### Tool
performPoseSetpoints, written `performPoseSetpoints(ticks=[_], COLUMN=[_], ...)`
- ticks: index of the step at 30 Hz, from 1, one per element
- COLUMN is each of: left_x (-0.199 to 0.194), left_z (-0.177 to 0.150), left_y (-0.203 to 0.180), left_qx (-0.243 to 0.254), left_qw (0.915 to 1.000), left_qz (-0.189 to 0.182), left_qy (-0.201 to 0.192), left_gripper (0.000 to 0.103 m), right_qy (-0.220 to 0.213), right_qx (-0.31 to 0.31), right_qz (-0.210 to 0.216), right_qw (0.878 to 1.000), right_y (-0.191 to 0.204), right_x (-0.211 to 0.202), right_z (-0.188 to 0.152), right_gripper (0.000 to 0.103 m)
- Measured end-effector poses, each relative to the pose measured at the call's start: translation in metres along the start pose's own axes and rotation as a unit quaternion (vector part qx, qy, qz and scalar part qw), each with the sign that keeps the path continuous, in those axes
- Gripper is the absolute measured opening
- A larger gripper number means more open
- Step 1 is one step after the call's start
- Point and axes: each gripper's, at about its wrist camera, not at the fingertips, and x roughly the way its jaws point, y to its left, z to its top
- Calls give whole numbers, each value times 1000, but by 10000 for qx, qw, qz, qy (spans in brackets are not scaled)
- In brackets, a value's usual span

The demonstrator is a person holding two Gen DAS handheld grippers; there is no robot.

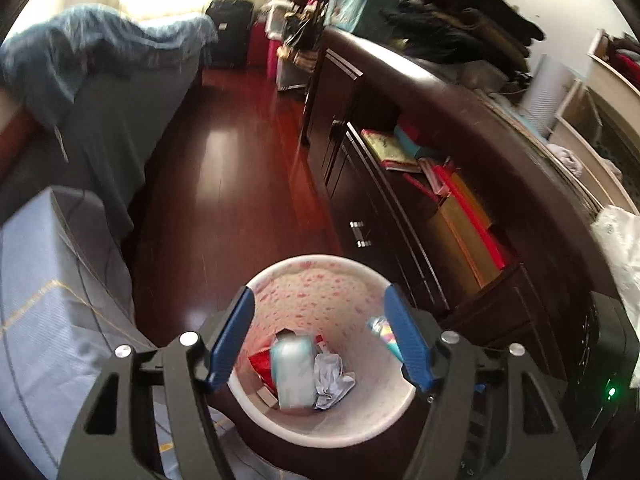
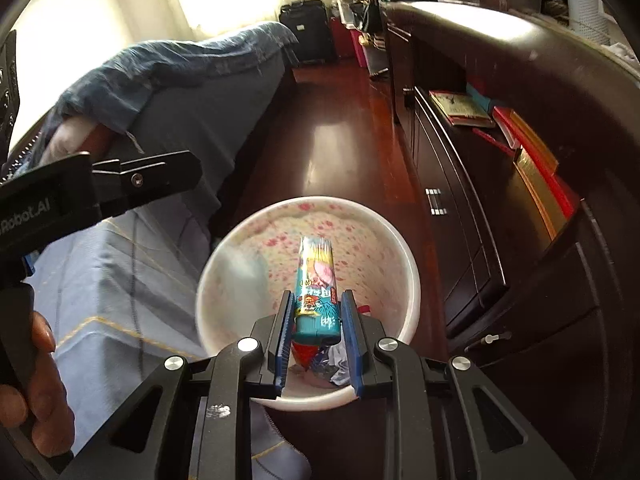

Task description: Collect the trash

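Observation:
A white trash bin with pink spots stands on the floor between bed and cabinet; it also shows in the right wrist view. Inside lie a pale blue packet, crumpled grey paper and red wrappers. My left gripper is open and empty right above the bin. My right gripper is shut on a teal snack wrapper, held over the bin's mouth. The wrapper's tip shows in the left wrist view.
A bed with blue bedding is on the left. A dark wooden cabinet with books and boxes on an open shelf runs along the right. Red wooden floor stretches ahead to suitcases at the far wall.

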Motion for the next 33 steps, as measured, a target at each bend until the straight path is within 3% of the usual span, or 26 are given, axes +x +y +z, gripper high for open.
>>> performPoseSetpoints(ticks=[2, 4, 11, 21, 26, 30, 33], left_x=[6, 7, -3, -16, -48, -99, -138], left_z=[-2, -2, 1, 5, -2, -18, -35], left_y=[8, 13, 21, 21, 34, 53, 68], left_qx=[-152, -252, -261, -223, -389, -572, -756], left_qw=[9999, 9997, 9993, 9987, 9971, 9925, 9865], left_qz=[-61, -77, 152, 396, 517, 851, 1126], left_qy=[32, 5, -197, -236, -393, -672, -923], left_gripper=[72, 74, 83, 85, 85, 87, 94], right_qy=[-27, -52, -69, 140, 18, -323, -602], right_qx=[-53, -71, -96, -1, -22, -256, -537], right_qz=[-109, -193, -379, -508, -592, -543, -421], right_qw=[9999, 9998, 9992, 9986, 9982, 9977, 9958], right_y=[0, 2, 6, 10, 22, 54, 87], right_x=[9, 14, 20, 21, -1, -37, -64], right_z=[-1, -1, -1, -1, -6, -16, -26], right_gripper=[28, 43, 50, 55, 62, 74, 84])
